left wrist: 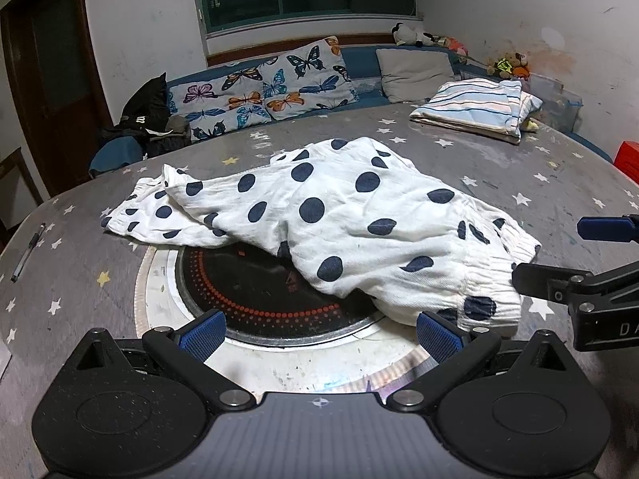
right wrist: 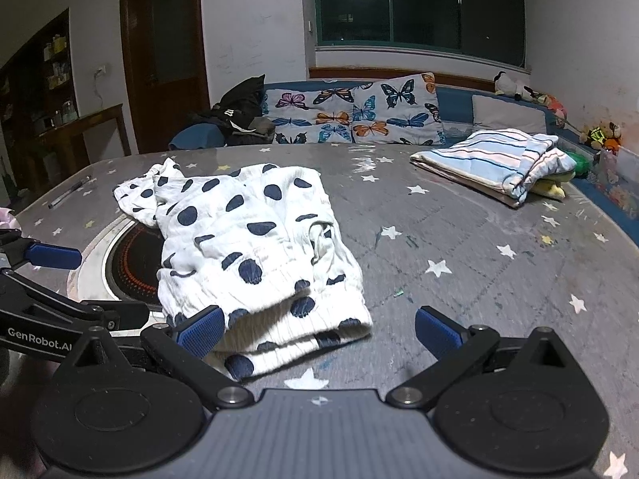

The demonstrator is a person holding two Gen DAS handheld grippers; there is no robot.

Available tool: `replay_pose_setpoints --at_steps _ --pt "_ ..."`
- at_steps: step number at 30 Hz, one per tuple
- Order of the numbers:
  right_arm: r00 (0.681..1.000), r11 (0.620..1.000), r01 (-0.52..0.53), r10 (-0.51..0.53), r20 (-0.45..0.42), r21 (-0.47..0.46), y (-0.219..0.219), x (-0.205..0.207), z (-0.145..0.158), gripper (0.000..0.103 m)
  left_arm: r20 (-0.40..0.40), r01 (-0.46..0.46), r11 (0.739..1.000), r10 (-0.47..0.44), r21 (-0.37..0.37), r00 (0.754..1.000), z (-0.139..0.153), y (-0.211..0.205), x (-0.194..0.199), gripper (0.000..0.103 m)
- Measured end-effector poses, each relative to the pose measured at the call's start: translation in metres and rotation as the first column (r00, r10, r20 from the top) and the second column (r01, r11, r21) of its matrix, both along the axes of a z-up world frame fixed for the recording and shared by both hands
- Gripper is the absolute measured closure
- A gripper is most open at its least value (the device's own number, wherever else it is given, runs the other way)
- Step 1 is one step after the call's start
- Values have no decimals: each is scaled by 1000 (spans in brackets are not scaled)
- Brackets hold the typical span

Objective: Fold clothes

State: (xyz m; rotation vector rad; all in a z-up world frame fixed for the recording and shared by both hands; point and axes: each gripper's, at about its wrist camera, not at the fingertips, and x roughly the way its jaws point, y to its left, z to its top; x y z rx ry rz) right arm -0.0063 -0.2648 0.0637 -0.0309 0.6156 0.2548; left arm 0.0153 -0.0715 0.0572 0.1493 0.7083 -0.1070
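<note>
Both tongs are wide apart, holding nothing — the left tongs (left wrist: 321,337) and right tongs (right wrist: 317,331) sit near the spotted pants (left wrist: 319,215). Next, I think: pinch the waistband and fold.

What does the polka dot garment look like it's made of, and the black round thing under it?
Polka dot garment: soft, matte woven fabric, likely cotton; it crinkles and has a ribbed elastic band. Black round plate: smooth and glossy with a metal rim, probably glass or ceramic.
</note>
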Motion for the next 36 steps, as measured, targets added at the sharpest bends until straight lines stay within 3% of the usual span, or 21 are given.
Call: replay_pose_setpoints --at_steps 11,28,31,36 --pt "999 998 -40 40 -20 40 4 16 2 13 18 -44 999 44 -7 999 8 14 11 0" --pt "990 988 -125 130 -56 91 15 50 -7 43 34 -72 991 76 -110 997 26 32 13 0" --pt "986 984 -148 155 -62 96 19 54 -8 52 37 -66 990 71 -126 997 29 34 12 0" --pt "981 977 -184 190 -39 111 21 45 -2 76 34 -53 985 59 -167 998 37 36 11 0"
